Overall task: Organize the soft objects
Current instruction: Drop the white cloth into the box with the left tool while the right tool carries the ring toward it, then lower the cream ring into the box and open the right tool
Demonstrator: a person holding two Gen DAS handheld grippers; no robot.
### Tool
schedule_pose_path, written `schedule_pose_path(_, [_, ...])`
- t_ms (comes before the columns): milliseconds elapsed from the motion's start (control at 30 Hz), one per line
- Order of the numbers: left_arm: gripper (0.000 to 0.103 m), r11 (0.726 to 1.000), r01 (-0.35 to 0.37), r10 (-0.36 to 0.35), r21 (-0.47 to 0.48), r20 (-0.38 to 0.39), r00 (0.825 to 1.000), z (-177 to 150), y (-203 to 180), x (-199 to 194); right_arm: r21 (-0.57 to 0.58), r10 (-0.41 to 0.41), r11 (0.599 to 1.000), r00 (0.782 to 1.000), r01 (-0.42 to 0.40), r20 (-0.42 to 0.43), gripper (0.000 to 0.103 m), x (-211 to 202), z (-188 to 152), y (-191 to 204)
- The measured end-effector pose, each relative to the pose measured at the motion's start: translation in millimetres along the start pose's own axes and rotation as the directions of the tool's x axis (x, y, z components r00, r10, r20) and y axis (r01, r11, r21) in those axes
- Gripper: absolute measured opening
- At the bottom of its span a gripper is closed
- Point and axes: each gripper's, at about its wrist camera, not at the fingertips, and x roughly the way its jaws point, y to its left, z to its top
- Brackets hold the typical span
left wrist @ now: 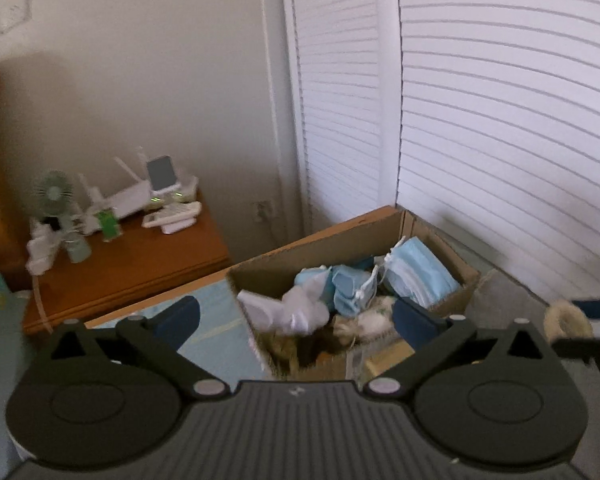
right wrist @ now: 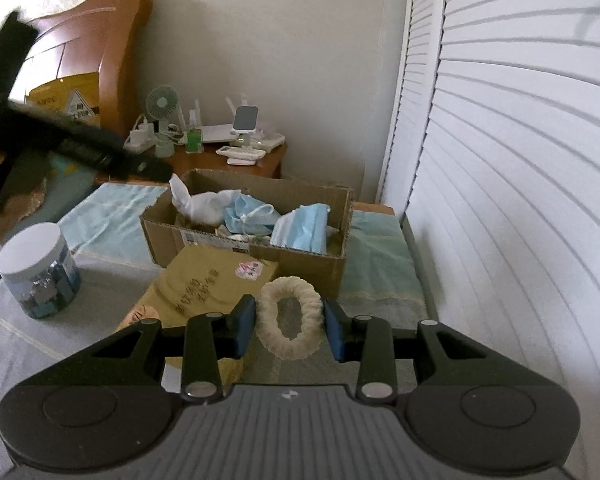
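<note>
Spread as wide as it goes, the left claw (left wrist: 296, 316) is held over the cardboard box (left wrist: 312, 248), and nothing is gripped between its blue pads. A white cloth (left wrist: 290, 312) is seen just below it, lying loose at the near end of the box. It looks blurred, so whether it has landed cannot be told. Blue face masks (left wrist: 416, 272) and other soft bits are piled in the box beside it.

The right claw (right wrist: 290, 326) is partly closed around a fluffy cream ring (right wrist: 290, 318). The ring is placed between the two pads, and its sides seem to be touched by them, so it is judged to be gripped.

Around the right claw, a flat brown packet (right wrist: 216, 280) is seen under and beside the ring, on the bed cover (right wrist: 100, 320). A jar with a white lid (right wrist: 38, 272) is set well to the left. The box is placed just behind the packet, and a small wooden counter (right wrist: 268, 160) with a fan (right wrist: 162, 104) is seen farther back.

Some things could go wrong. The white cloth is near the box wall, so it could be left hanging over the edge or slide out. The ring is soft and squashy, so it could be dropped if it is only lightly pinched. The two claws could also be bumped together, since both are aimed at the same box.
</note>
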Motion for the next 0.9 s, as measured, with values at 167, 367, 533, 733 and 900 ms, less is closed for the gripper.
schedule_pose_path(167, [0.102, 0.999, -0.041, 0.042, -0.024, 0.017, 0.999, -29.4, -15.3, -31.9, -0.005, 0.024, 1.000, 1.000, -0.024, 0.002, 0.042, 5.1, 11.2, 2.7])
schedule_pose_path(367, [0.102, 0.984, -0.025, 0.019, -0.177, -0.032, 0.999, -61.3, -19.4, -53.6, -0.009, 0.081, 0.997, 0.997, -0.081, -0.001, 0.042, 22.2, 31.7, 8.1])
schedule_pose_path(533, [0.102, 0.970, -0.049, 0.037, -0.237, -0.055, 0.998, -77.0, -18.4, -63.2, -0.025, 0.136, 0.990, 0.991, -0.136, -0.006, 0.042, 43.5, 56.3, 17.6])
schedule_pose_path(733, [0.102, 0.967, -0.090, 0.084, -0.238, -0.037, 0.996, -81.7, -16.5, -72.7, -0.058, 0.176, 0.982, 0.984, -0.177, -0.020, 0.042, 76.5, 86.7, 30.8])
schedule_pose_path(900, [0.102, 0.961, -0.101, 0.096, -0.257, -0.031, 0.995, -81.1, -11.9, -74.0, -0.087, 0.184, 0.979, 0.983, -0.186, -0.027, 0.044, 103.9, 104.6, 39.7])
